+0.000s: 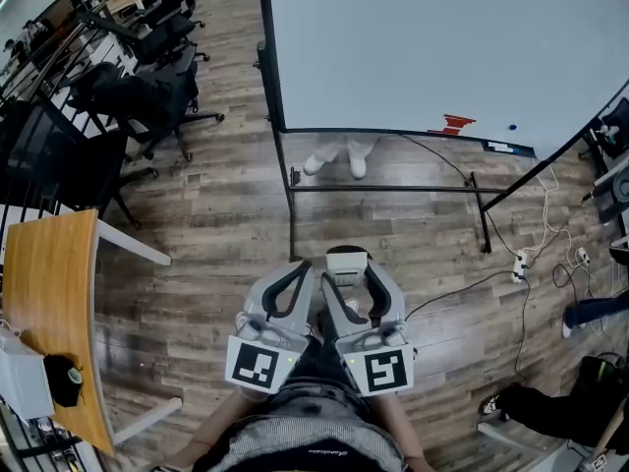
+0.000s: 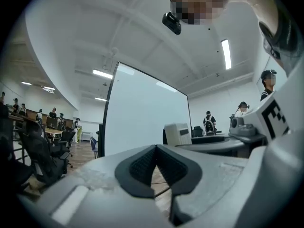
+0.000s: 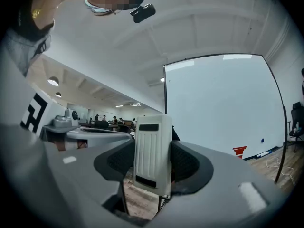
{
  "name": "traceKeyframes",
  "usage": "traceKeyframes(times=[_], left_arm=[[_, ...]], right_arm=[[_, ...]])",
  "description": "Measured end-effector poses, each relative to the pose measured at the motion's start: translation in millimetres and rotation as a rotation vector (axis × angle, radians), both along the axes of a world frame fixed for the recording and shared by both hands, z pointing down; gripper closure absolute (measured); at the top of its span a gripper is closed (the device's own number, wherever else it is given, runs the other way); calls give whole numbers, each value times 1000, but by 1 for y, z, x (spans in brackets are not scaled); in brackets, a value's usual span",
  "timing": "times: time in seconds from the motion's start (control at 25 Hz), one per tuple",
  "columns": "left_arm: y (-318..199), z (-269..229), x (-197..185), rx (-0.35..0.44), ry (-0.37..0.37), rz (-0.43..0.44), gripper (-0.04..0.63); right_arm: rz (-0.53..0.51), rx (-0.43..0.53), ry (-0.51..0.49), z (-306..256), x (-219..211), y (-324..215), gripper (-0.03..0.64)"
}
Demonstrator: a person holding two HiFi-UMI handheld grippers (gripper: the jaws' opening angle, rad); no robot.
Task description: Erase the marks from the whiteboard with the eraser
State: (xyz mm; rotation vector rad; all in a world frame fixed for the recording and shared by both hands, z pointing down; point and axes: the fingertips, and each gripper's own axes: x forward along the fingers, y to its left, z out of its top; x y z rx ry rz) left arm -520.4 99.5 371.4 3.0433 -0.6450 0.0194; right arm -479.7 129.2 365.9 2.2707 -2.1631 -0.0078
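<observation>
Left gripper (image 1: 293, 281) closed on nothing, idle, held low and well short of the whiteboard (image 1: 442, 47). Right gripper (image 1: 351, 283) just beside it, clamped across the eraser (image 3: 152, 152), which stands upright, probably so a flat face can meet the board. Red marks (image 1: 452, 124) sit at the whiteboard's lower edge, not yet wiped. Blue dot (image 1: 511, 126) near them, too small to identify. Whiteboard top cut off; only shoes (image 1: 334, 160) show behind it.

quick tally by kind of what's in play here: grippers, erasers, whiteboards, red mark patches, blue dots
grippers: 2, left gripper and right gripper
eraser: 1
whiteboard: 1
red mark patch: 1
blue dot: 1
total: 6
</observation>
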Motion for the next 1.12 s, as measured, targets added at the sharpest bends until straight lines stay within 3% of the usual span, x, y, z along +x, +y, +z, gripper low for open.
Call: traceKeyframes(times=[0.16,0.4,0.76,1.12], left_arm=[[-17,11,6,-33,-5,-11,592],[-63,8,40,-18,2,-38,592],[-153,-19,126,4,32,-80,592],[-196,-39,180,35,44,-165,592]], right_arm=[[5,8,-17,2,10,-13,374],[-14,12,-18,1,46,-59,374],[-101,56,3,-29,127,-155,374],[-191,76,0,-46,181,-200,374]])
